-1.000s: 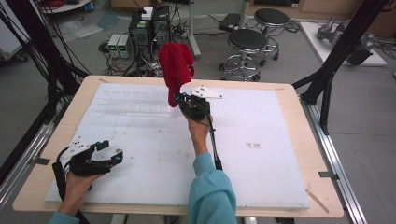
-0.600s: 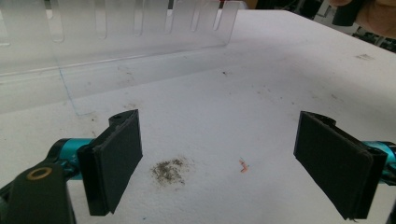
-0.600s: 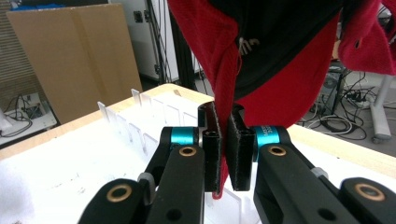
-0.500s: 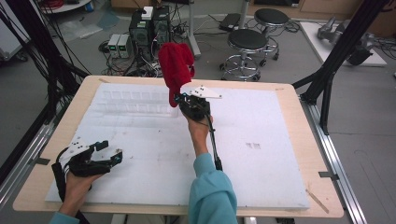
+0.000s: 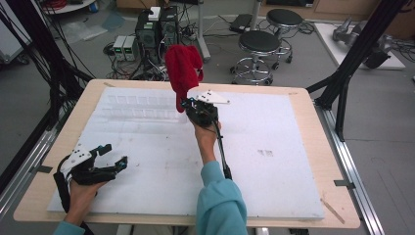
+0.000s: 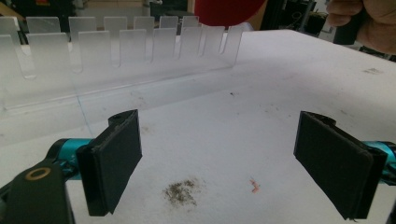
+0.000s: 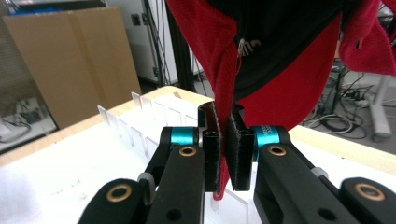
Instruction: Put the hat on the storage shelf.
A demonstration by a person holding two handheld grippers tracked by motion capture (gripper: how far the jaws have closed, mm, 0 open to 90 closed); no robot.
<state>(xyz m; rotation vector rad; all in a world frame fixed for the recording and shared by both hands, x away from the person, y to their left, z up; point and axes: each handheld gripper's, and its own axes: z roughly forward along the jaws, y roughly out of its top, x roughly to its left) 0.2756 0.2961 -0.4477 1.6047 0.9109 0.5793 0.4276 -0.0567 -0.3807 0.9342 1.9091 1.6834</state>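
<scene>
- Cluttered lab floor lies beyond the far edge: computer towers point(image 5: 156, 29), cables and two round stools point(image 5: 259, 46); nearer is a wooden counter point(image 5: 303, 105) covered by a white foam board point(image 5: 274, 166).
- A clear acrylic rack point(image 6: 116, 51) of upright slotted tabs stands on the far left part of the board.
- The right gripper point(image 5: 188, 105) is over the far middle of the board, its jaws clamped on a red cloth point(image 5: 182, 73), which is lifted clear of the surface and hangs above the rack's right end.
- In the right gripper view the pads pinch a folded edge or hem of the cloth point(image 7: 280, 70); the rest hangs loose above and around it, with a dark inside showing.
- The left gripper point(image 5: 111, 157) rests at the near left corner, jaws spread wide with nothing between them, pointing toward the rack.
- The cloth looks light, soft and floppy. It will sag and swing, and a single layer could slip, so the doubled hem is probably the best hold.
- A second hold on an opposite edge would likely help to spread it.
</scene>
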